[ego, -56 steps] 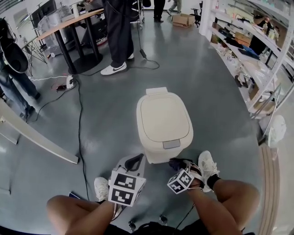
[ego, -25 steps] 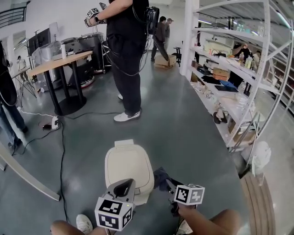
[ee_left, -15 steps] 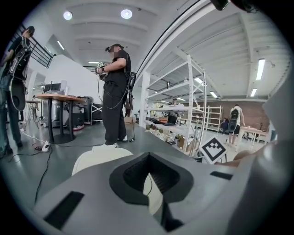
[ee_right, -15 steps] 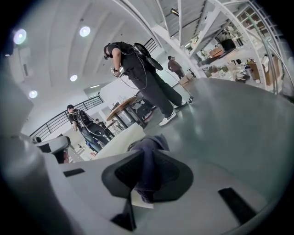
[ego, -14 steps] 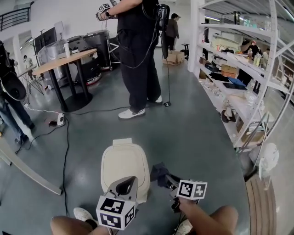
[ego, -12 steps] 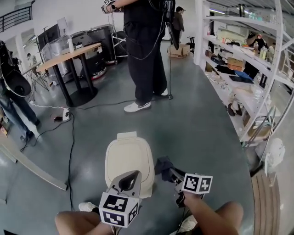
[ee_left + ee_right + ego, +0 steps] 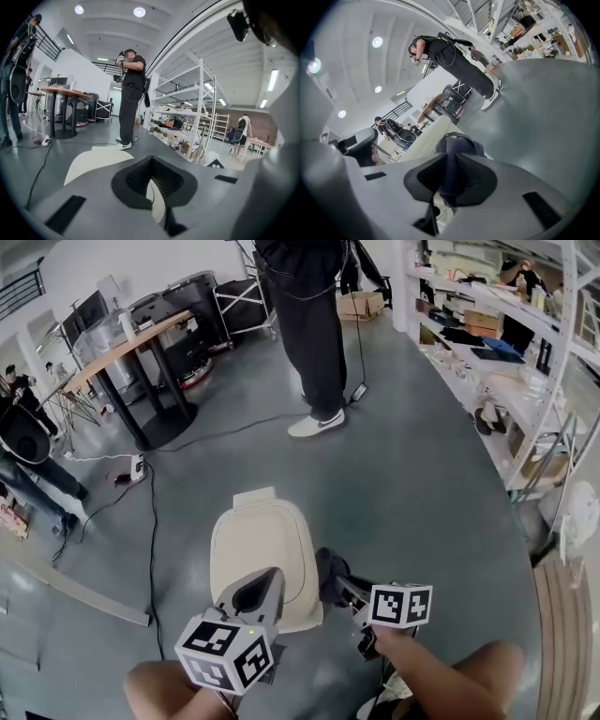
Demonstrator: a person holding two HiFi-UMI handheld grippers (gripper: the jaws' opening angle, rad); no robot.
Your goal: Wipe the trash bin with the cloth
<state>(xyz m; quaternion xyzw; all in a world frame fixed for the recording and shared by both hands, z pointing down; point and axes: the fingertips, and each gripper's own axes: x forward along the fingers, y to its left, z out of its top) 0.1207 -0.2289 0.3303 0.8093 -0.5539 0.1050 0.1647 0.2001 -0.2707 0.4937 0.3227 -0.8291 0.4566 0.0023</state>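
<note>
A cream trash bin (image 7: 262, 554) with its lid down stands on the grey floor just in front of my knees. My left gripper (image 7: 270, 576) hovers over the near part of the lid with its jaws shut and nothing between them; in the left gripper view (image 7: 151, 159) the lid (image 7: 93, 161) lies right beyond the tips. At the bin's right side my right gripper (image 7: 339, 585) is shut on a dark blue cloth (image 7: 329, 567). The right gripper view has the cloth (image 7: 457, 145) bunched between the jaws of that gripper (image 7: 452, 157), beside the bin's wall (image 7: 425, 137).
A person in black with white shoes (image 7: 317, 423) stands beyond the bin. A black cable (image 7: 153, 512) runs over the floor at the left, near a round pedestal table (image 7: 141, 343). White shelving (image 7: 525, 343) lines the right side.
Both grippers have risen from floor level beside the bin's front to lid height. The right one still holds the cloth. The head view swung up and then back down.
</note>
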